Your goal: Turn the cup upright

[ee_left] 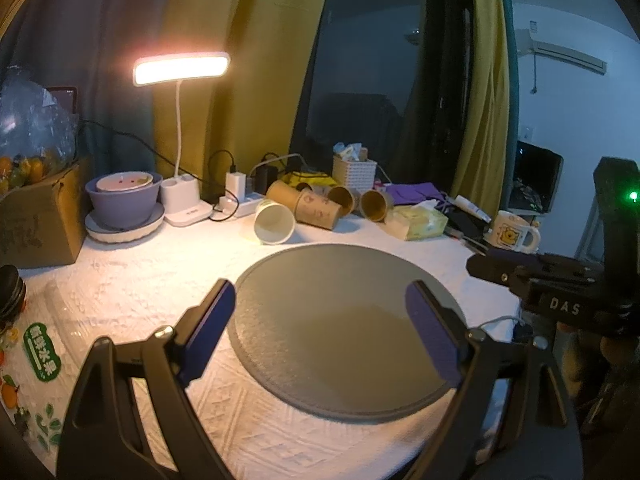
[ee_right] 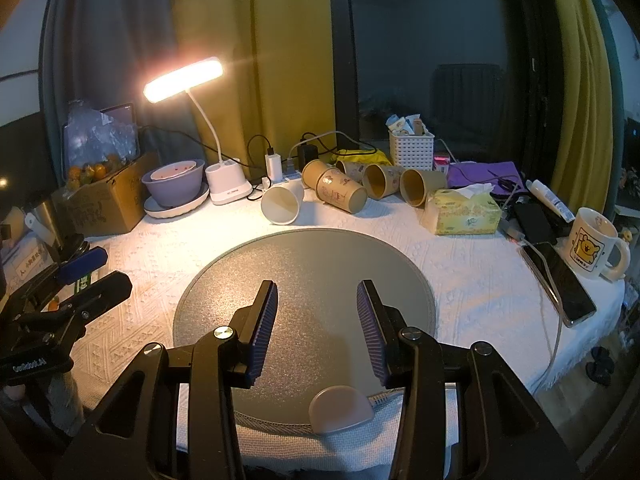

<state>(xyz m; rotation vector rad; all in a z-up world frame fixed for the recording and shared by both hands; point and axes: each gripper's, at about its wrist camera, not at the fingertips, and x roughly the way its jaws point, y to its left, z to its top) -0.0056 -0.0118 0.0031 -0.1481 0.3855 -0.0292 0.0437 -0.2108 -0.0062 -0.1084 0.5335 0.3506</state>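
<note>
Several paper cups lie on their sides at the back of the table. A white-lined cup [ee_left: 274, 222] [ee_right: 281, 205] is nearest, its mouth facing me, just beyond the round grey mat [ee_left: 320, 280] [ee_right: 312, 264]. Brown cups [ee_left: 318, 210] [ee_right: 341, 190] lie behind it. My left gripper [ee_left: 320, 320] is open and empty over the mat; it also shows at the left of the right wrist view [ee_right: 92, 272]. My right gripper [ee_right: 317, 312] is open and empty above the mat's near part; its body shows at the right of the left wrist view [ee_left: 560, 292].
A lit desk lamp [ee_right: 184, 80], a purple bowl on a plate [ee_right: 174, 186], a cardboard box [ee_right: 104, 200], a tissue box [ee_right: 464, 212], a white basket [ee_right: 412, 148], a phone [ee_right: 560, 280] and a cartoon mug [ee_right: 596, 244] ring the mat. A pale domed object [ee_right: 340, 408] lies at the mat's near edge.
</note>
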